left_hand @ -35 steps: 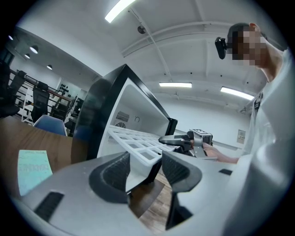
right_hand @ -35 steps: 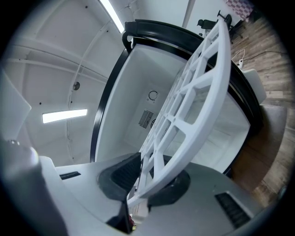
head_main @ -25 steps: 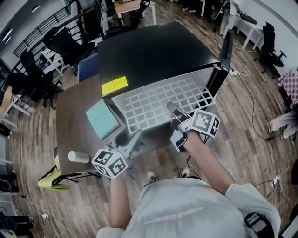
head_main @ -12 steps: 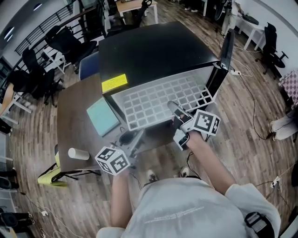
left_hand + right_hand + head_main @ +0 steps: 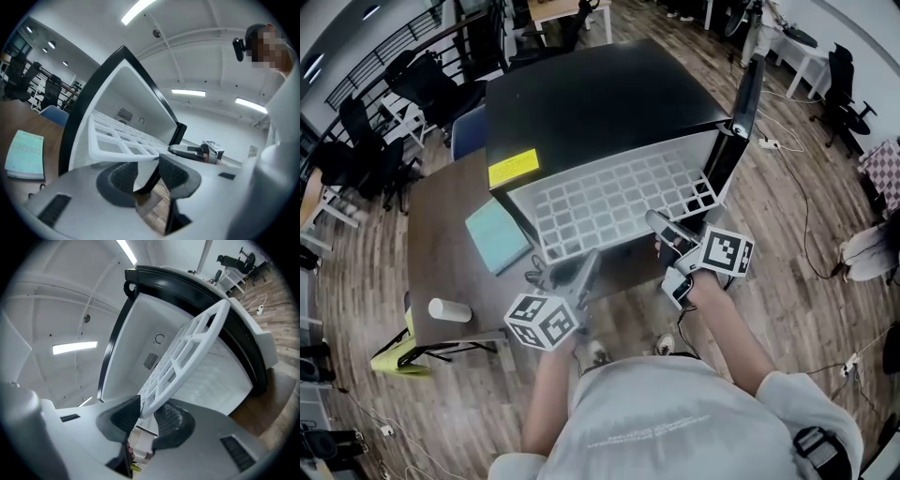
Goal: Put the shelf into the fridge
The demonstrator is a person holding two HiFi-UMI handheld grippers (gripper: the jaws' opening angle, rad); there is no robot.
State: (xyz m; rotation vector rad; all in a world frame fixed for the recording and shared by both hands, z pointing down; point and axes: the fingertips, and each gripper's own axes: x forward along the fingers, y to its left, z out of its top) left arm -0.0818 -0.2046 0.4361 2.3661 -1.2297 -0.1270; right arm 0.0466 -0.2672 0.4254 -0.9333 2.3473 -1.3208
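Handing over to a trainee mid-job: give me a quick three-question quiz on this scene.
1. True or false: the white shelf lies on top of the fridge.
2. What lies on the table beside the fridge? A teal book; B red mug; C laptop.
3. What stands between the right gripper's jaws?
Key: 1 false, it juts from the fridge's open front. 2 A. 3 the shelf's front edge; those jaws are opening.

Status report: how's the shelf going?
Left tongs closing, empty, just under shelf. Right tongs opening, shelf rim between them. Shelf partly in fridge, nothing blocking.
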